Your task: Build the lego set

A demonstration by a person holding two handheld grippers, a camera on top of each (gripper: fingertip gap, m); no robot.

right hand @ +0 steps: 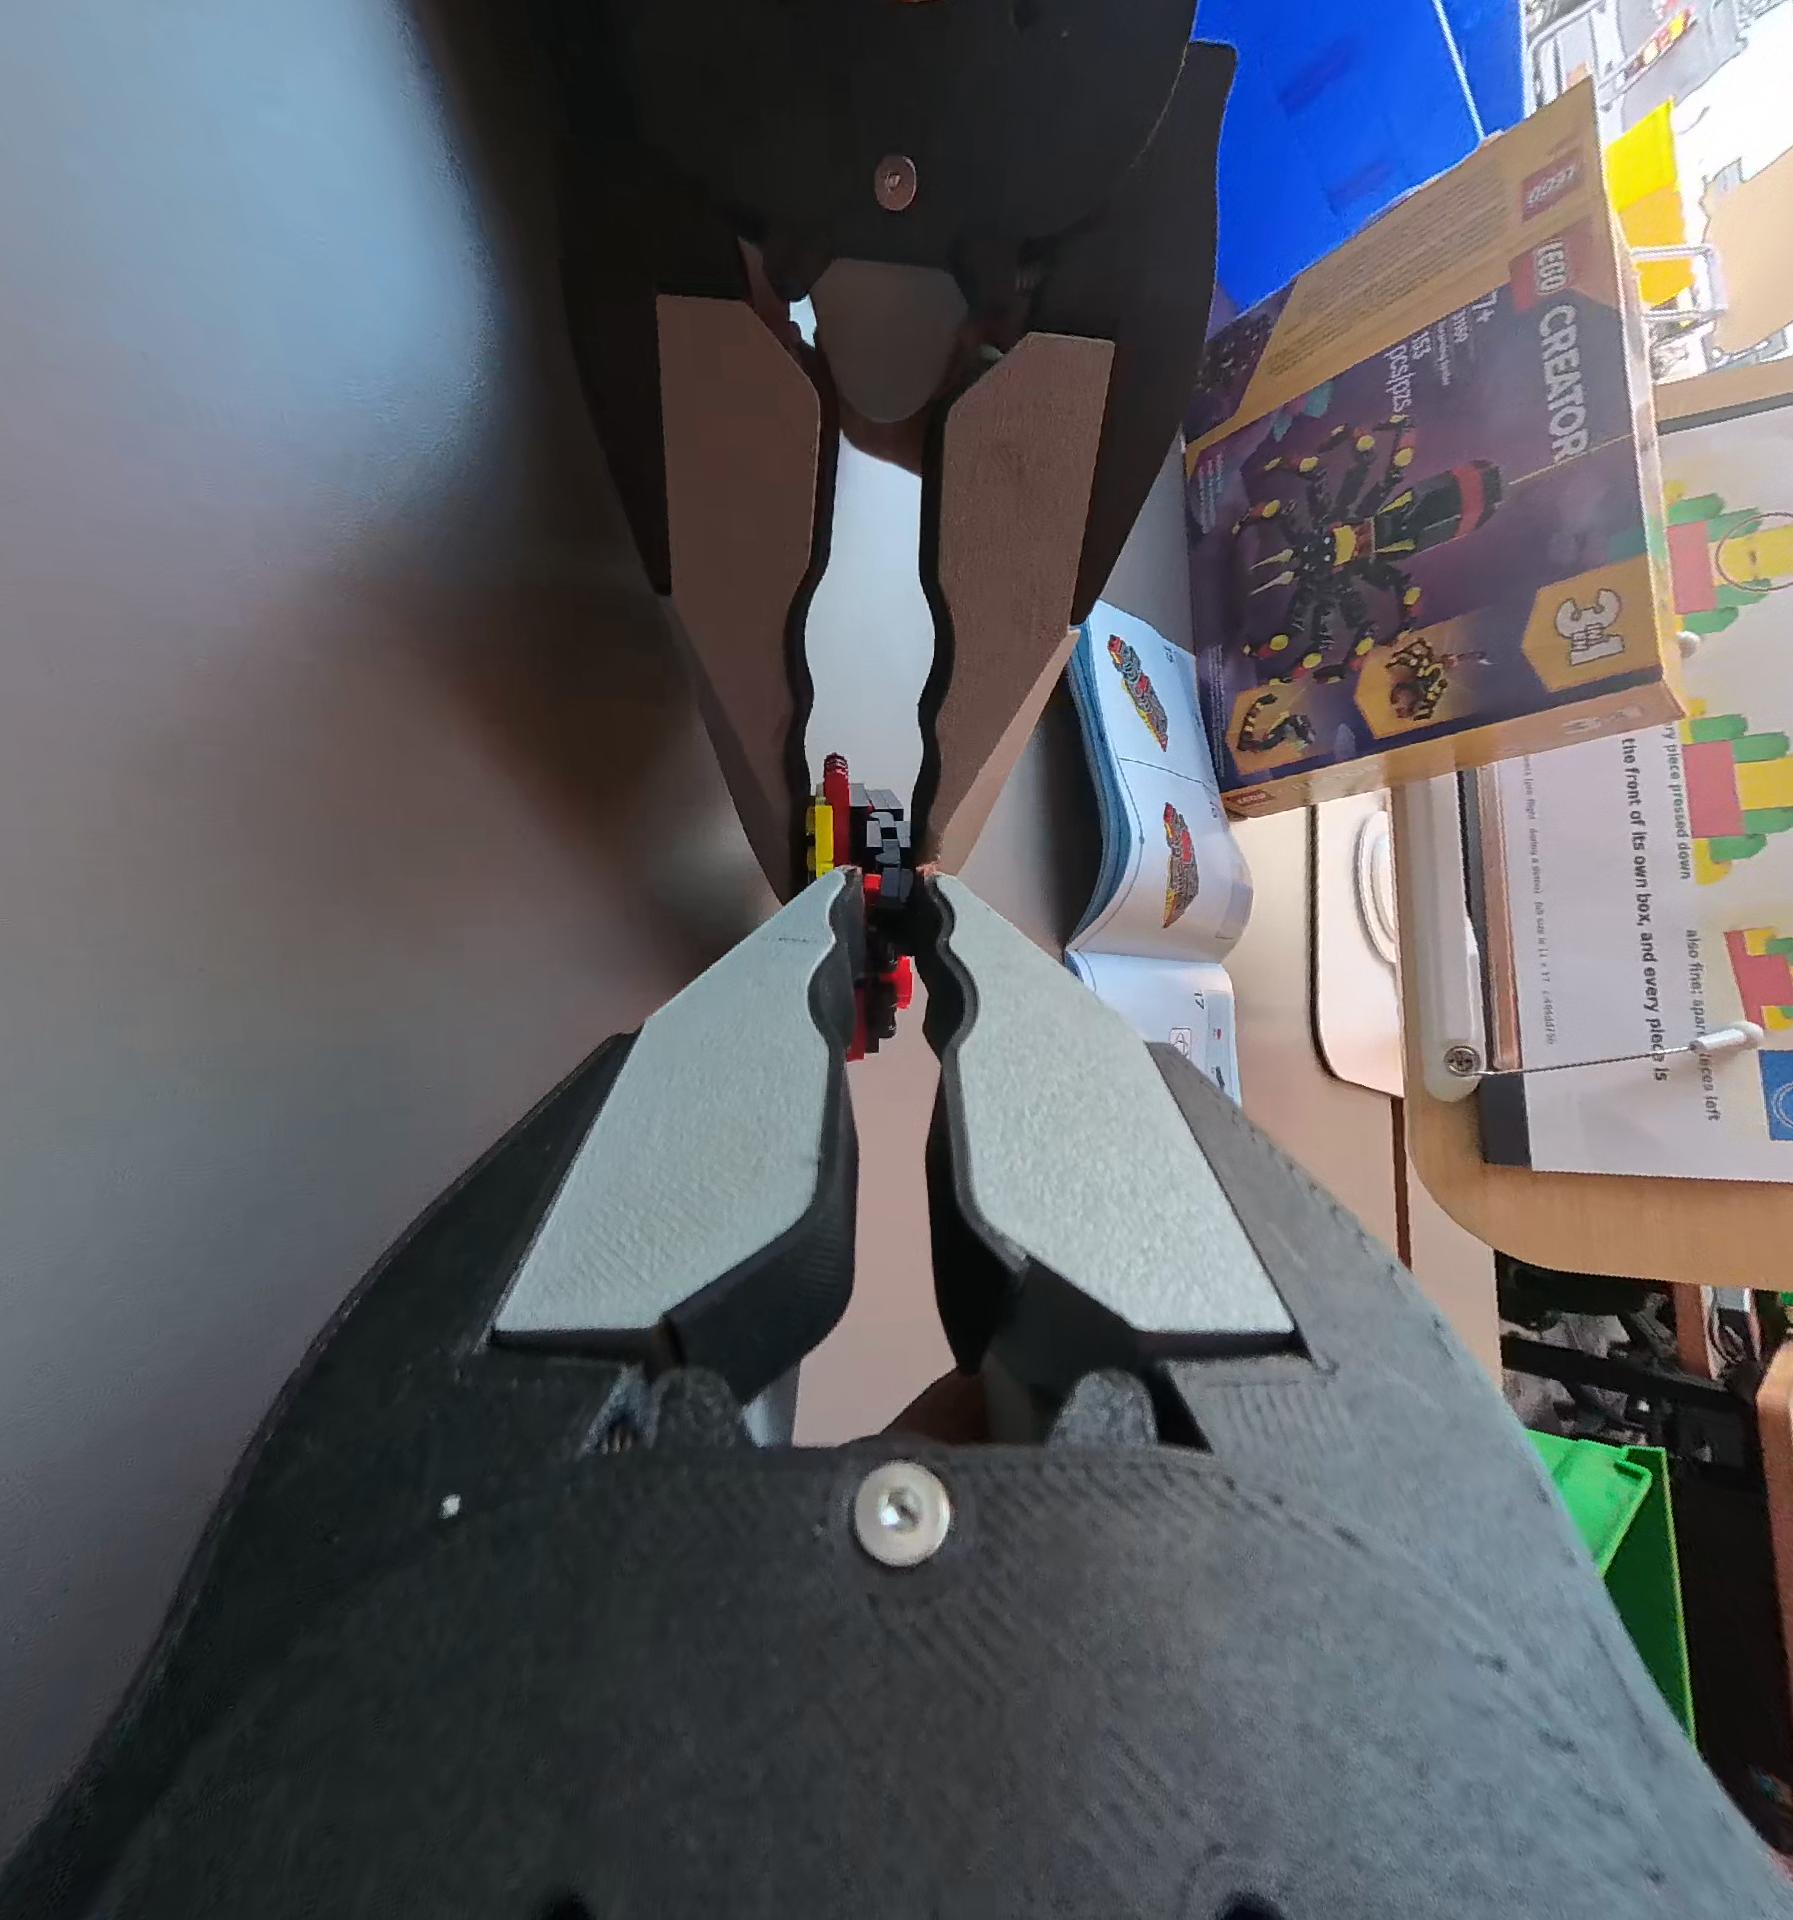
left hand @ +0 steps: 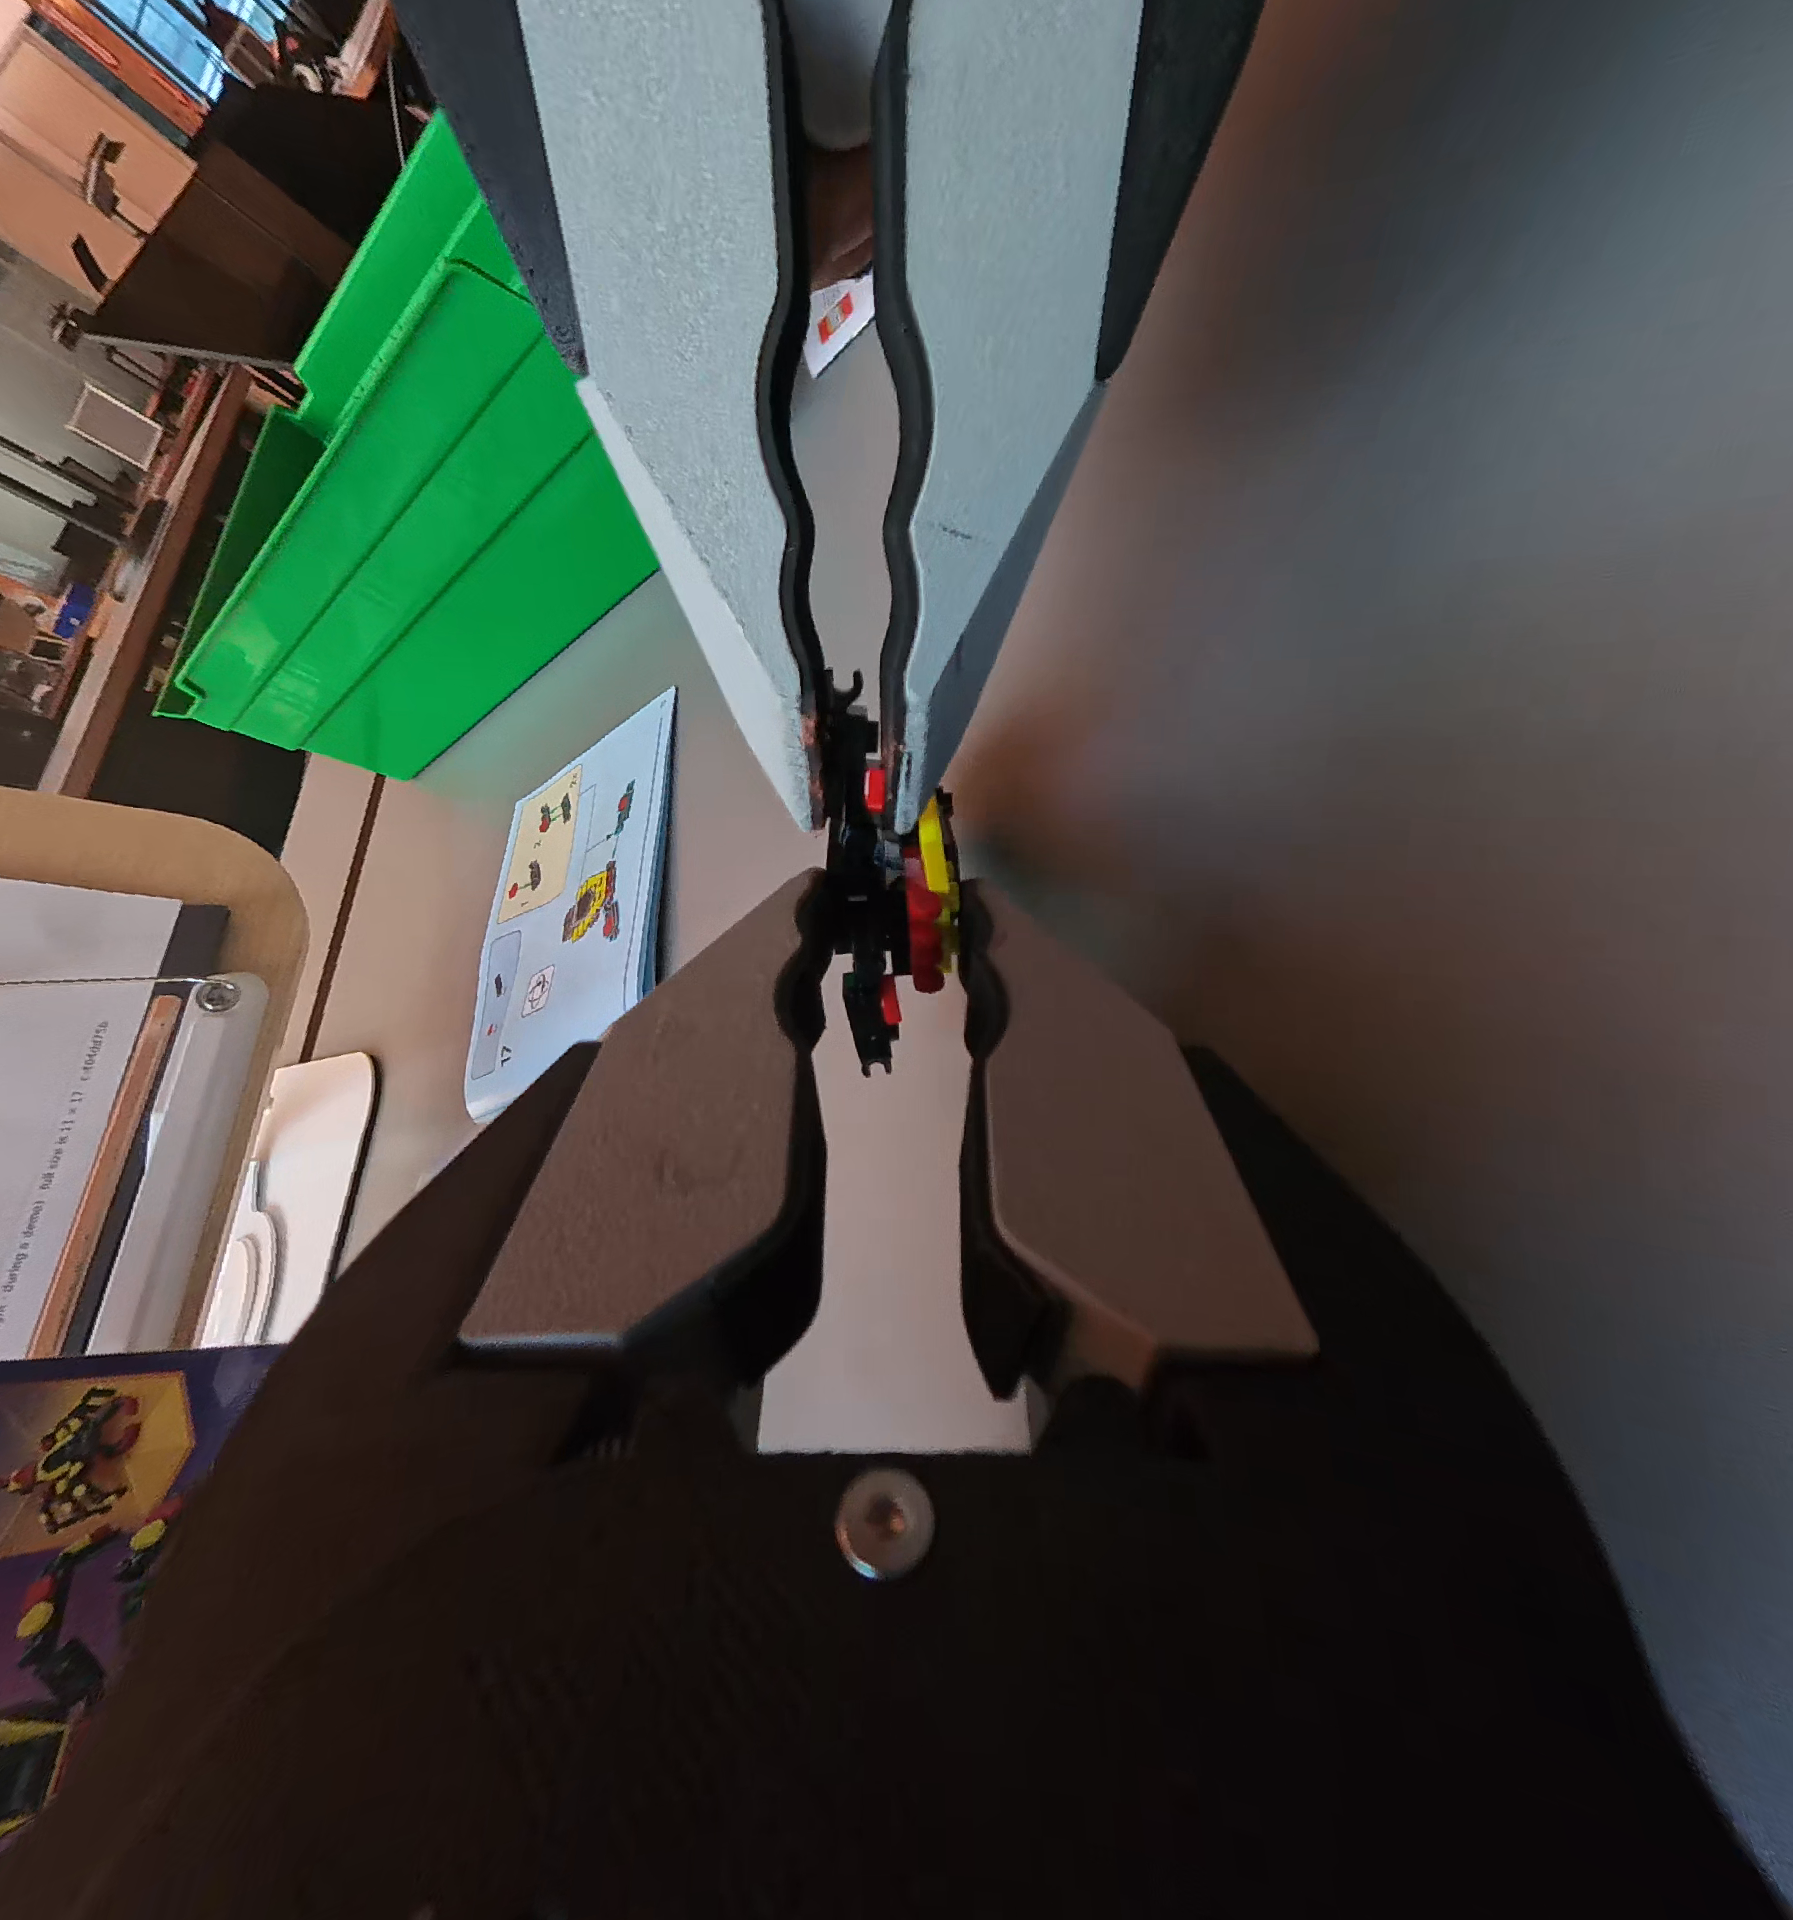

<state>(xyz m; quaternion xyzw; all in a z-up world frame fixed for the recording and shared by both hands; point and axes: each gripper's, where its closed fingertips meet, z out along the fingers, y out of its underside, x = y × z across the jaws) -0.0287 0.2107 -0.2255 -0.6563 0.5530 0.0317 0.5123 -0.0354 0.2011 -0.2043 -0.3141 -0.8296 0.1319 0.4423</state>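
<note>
A small lego model (left hand: 928,904) with a yellow and red body and black parts hangs in the air between the two grippers, which meet tip to tip. My left gripper (left hand: 887,914), with brown fingers, is shut on the body. In the right wrist view it comes in from the top (right hand: 864,842) and holds the yellow and red body (right hand: 822,821). My right gripper (right hand: 892,894), with grey fingers, is shut on a black and red limb piece (right hand: 884,951) joined to the model. It enters the left wrist view from above (left hand: 864,795), pinching the black limb (left hand: 864,997).
An open instruction booklet (left hand: 570,904) (right hand: 1152,831) lies on the grey table. The purple lego box (right hand: 1411,499) (left hand: 40,1558) stands beside a wooden board with a printed sheet (right hand: 1598,1039). Green bins (left hand: 404,499) are stacked at the table's edge. Less than 4 cm separates the two grippers' tips.
</note>
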